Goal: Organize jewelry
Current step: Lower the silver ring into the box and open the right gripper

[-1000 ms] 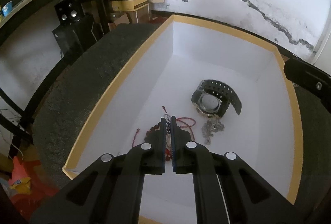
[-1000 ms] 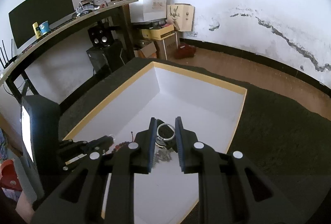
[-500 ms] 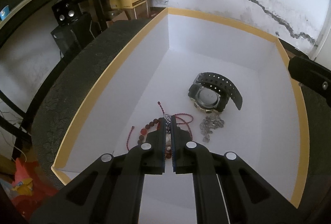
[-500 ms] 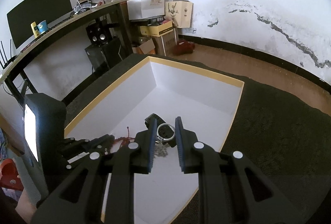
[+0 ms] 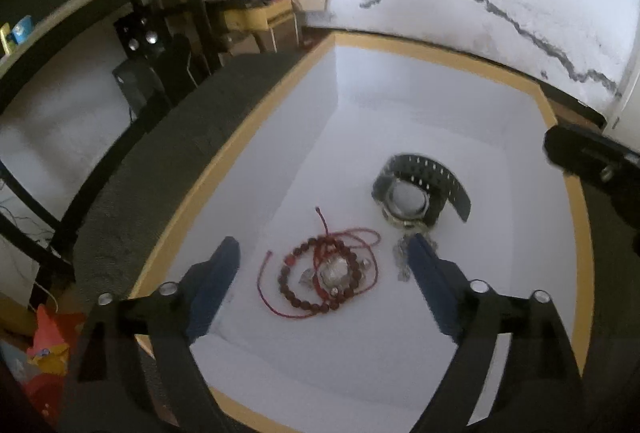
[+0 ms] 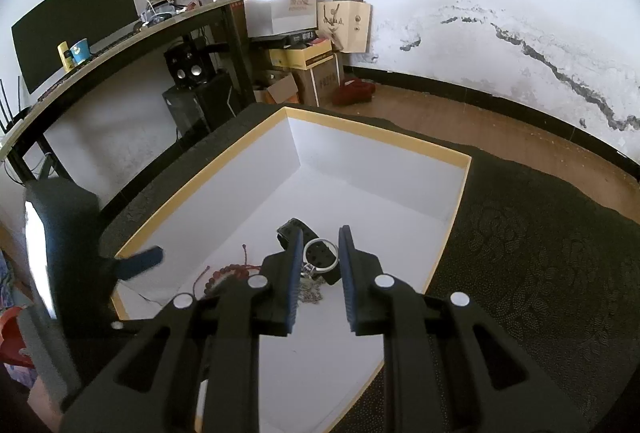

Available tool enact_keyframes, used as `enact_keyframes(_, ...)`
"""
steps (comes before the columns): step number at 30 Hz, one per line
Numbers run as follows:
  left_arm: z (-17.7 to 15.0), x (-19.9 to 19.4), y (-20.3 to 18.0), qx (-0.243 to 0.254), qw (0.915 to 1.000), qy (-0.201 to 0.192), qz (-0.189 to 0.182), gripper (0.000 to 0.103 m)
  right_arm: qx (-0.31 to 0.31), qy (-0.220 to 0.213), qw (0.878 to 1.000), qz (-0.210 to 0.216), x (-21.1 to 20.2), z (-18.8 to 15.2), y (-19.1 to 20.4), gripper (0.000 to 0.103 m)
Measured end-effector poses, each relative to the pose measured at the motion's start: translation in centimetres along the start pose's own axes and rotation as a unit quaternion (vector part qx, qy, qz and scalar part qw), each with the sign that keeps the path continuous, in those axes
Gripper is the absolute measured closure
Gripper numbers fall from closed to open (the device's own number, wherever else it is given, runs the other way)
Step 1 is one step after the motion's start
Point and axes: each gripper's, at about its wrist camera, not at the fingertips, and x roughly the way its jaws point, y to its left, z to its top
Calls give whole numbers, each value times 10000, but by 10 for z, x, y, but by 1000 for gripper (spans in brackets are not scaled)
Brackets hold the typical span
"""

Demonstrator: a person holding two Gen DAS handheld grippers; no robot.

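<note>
Left wrist view looks down into the white cardboard box with a yellow rim (image 5: 216, 169), where the left gripper (image 5: 324, 265) has just been opening its jaws, which now stand wide and empty. Directly between and below them, on the box floor, lies the dark red beaded bracelet tangled with a red cord and a clear stone pendant (image 5: 324, 269); nothing touches it, so I judge the placing step finished and this piece released. Beyond the right-hand jaw sits the black rubber-strapped wristwatch with a round pale face (image 5: 416, 193), and a small silver chain (image 5: 402, 261) lies just beside that jaw's tip. Next, the left hand probably needs to lift straight out without snagging the cord or chain. In the right wrist view the right gripper (image 6: 320, 269) hovers above the watch, jaws nearly together and holding nothing. It hangs close, so the two tools could crowd each other. A dark patterned cloth (image 6: 540, 253) surrounds the box.
</note>
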Motion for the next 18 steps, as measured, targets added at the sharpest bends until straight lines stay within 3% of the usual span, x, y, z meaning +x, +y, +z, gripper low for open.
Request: enact_keyframes(18,-2,-9,8,-47,9999,53,-141,14,-127,379,9992,-53,27,-8,-1,84)
